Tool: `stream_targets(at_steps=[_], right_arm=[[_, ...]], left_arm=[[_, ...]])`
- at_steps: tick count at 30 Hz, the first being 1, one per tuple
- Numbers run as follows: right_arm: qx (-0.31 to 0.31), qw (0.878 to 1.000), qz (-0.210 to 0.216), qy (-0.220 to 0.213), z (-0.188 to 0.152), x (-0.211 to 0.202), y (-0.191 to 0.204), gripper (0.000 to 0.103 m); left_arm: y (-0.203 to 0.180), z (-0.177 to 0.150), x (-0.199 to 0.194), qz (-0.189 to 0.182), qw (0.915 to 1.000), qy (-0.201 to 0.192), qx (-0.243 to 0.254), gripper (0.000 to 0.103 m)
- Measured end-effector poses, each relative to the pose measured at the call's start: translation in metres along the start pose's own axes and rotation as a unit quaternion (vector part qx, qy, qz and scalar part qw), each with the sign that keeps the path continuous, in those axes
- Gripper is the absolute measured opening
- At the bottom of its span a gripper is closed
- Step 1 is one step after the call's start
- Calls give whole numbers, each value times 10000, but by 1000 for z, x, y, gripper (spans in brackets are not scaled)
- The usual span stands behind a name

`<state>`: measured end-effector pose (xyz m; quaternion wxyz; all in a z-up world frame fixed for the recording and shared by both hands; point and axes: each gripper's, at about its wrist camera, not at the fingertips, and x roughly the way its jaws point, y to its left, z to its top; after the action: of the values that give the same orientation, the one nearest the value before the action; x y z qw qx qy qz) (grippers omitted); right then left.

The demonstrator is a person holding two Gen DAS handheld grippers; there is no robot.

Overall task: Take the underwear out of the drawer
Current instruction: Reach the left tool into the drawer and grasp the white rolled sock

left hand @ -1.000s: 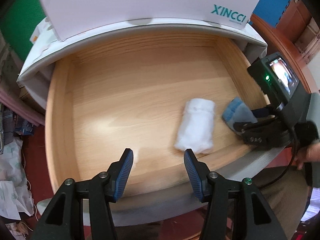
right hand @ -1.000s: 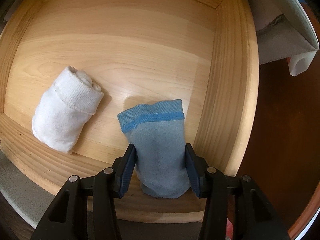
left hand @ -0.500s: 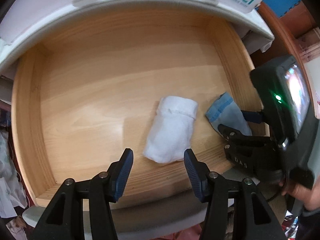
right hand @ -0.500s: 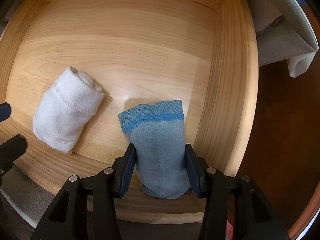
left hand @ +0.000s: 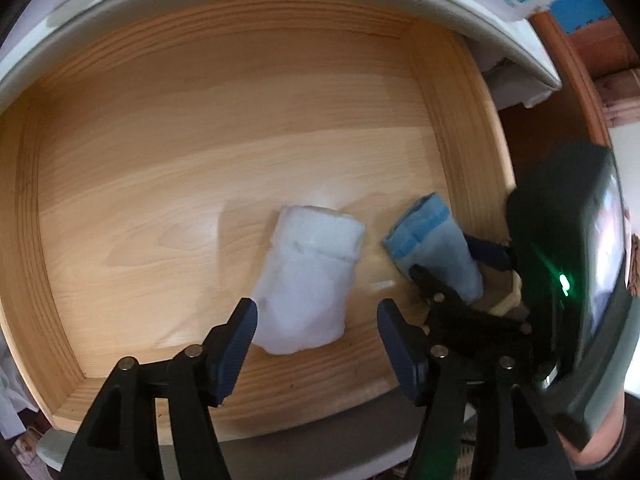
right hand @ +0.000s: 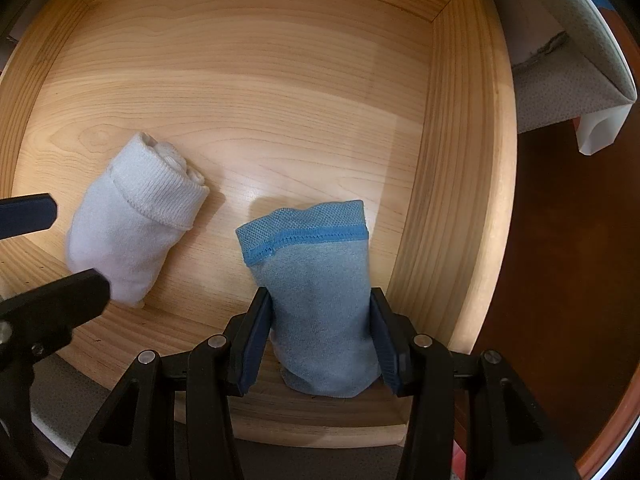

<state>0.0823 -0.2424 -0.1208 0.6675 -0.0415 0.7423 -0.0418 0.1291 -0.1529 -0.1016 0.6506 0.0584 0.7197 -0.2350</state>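
Note:
An open wooden drawer (left hand: 160, 184) holds two rolled pieces of underwear. The white roll (left hand: 308, 280) lies near the front wall; it also shows in the right wrist view (right hand: 136, 216). My left gripper (left hand: 316, 320) is open, its fingers on either side of the roll's near end, not touching it. The blue roll (right hand: 316, 288) lies at the front right corner. My right gripper (right hand: 320, 320) has its pads against both sides of the blue roll, shut on it. In the left wrist view the blue roll (left hand: 436, 244) sits between the right gripper's fingers.
The drawer's right wall (right hand: 456, 160) stands close beside the blue roll. The front wall (right hand: 304, 420) runs under both grippers. A white cabinet top (left hand: 240, 4) overhangs the back of the drawer. The right gripper's body and screen (left hand: 568, 280) crowd the left gripper's right side.
My left gripper has moved forward into the drawer and right, so its open fingers now flank the white roll. The right gripper stays closed on the blue roll, unmoved.

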Motion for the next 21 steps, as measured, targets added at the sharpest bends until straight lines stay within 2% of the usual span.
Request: stream_targets(at_steps=[4, 10, 21], right_arm=[[0, 10000, 0, -2, -1, -1, -1, 45], [-2, 10000, -1, -1, -1, -2, -2, 44], [-2, 10000, 0, -3, -1, -2, -3, 44]], left_arm=[[2, 9, 8, 20, 9998, 108, -162, 64], [5, 21, 25, 346, 9985, 352, -257, 64], [12, 33, 37, 568, 9958, 626, -347, 66]])
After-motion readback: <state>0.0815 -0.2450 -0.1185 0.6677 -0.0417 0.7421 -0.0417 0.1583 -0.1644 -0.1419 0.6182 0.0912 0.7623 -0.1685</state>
